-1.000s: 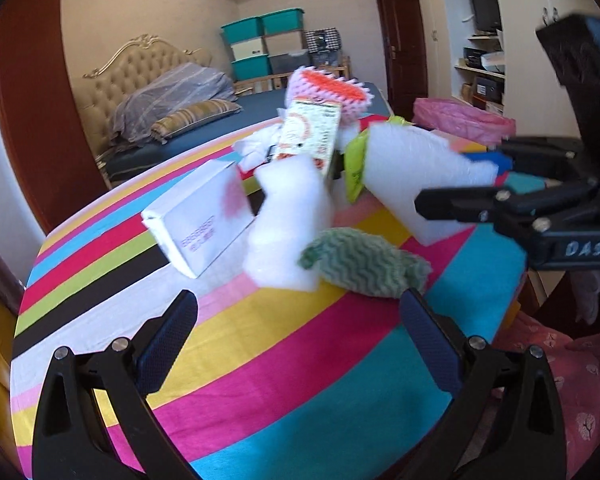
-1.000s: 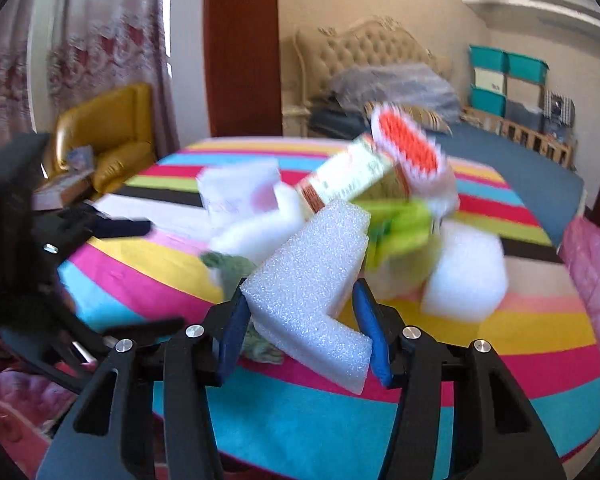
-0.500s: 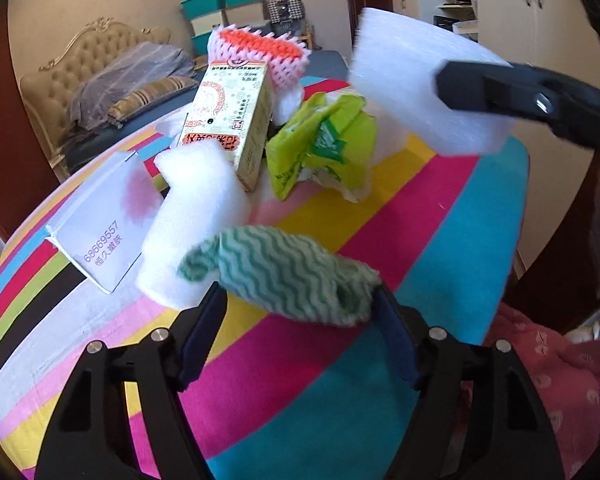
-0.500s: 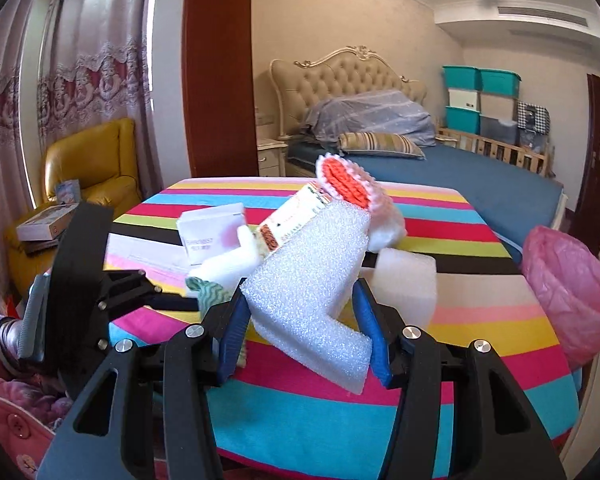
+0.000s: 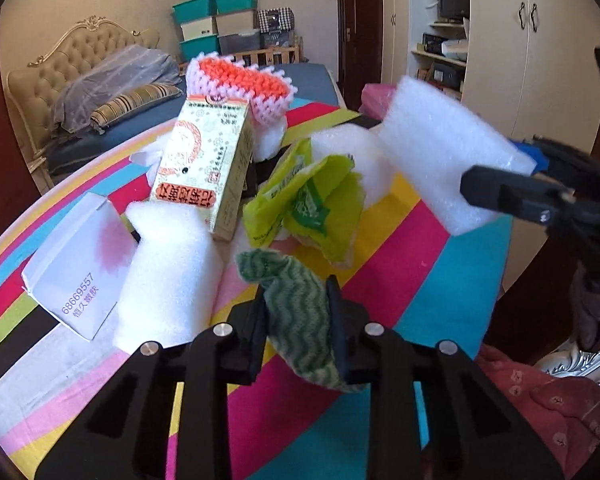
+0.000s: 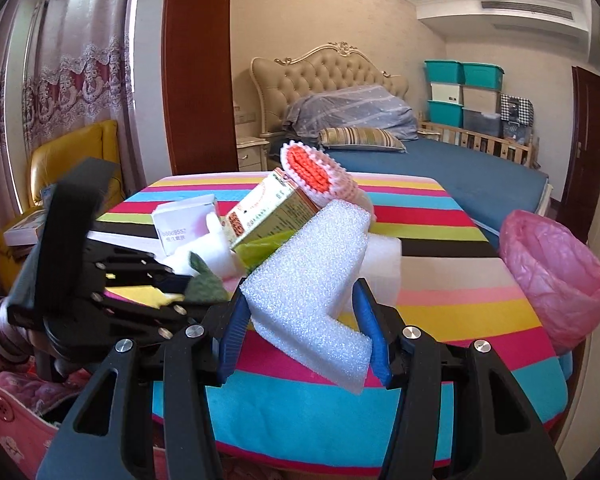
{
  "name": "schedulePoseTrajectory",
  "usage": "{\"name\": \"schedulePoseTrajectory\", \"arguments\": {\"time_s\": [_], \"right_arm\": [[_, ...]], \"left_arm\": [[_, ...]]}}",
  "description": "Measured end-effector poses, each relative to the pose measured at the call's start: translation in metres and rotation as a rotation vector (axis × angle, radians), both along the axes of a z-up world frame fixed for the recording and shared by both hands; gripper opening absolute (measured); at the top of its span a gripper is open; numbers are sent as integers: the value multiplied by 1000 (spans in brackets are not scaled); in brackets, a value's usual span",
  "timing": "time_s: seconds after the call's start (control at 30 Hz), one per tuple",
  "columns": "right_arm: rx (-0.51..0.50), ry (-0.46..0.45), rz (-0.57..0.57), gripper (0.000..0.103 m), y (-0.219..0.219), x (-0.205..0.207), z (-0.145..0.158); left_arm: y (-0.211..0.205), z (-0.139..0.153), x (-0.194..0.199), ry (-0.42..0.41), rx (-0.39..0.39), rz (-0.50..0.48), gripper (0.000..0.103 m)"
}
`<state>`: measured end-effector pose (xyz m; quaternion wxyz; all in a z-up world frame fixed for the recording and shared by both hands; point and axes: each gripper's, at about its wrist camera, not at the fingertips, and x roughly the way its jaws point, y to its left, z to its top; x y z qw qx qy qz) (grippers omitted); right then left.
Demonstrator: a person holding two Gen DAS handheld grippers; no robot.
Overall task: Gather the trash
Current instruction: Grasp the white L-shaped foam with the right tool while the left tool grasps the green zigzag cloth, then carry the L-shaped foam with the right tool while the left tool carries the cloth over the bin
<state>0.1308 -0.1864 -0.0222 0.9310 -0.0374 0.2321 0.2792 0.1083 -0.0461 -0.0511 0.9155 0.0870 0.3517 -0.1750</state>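
My left gripper is shut on a green wavy-patterned cloth above the striped table. My right gripper is shut on an L-shaped white foam piece, held off the table; it also shows in the left wrist view. On the table lie a white foam block, a white box, a yellow-green carton, a crumpled green bag and an orange-and-pink foam net. A pink trash bag hangs at the table's right edge.
A bed stands behind the table, with stacked teal bins by the wall. A yellow armchair is at the left. Cupboards and a dark door are to the right of the table.
My left gripper has closed on the green cloth and lifted it. My right gripper has raised the foam piece and drawn back a little from the pile.
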Motion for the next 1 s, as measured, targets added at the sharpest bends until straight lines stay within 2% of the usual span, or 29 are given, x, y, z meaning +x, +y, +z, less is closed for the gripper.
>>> {"name": "schedulePoseTrajectory", "arguments": {"time_s": [0.27, 0.4, 0.77, 1.0], "right_arm": [[12, -2, -17, 50, -9, -5, -2], [23, -15, -48, 50, -16, -4, 3], [31, -41, -148, 50, -42, -1, 8], [20, -70, -212, 51, -62, 1, 13]], "left_arm": [[-10, 30, -16, -116, 54, 30, 26], [-22, 46, -16, -161, 49, 35, 27], [-47, 60, 3, -194, -6, 22, 27], [-67, 68, 20, -173, -72, -32, 27]]}}
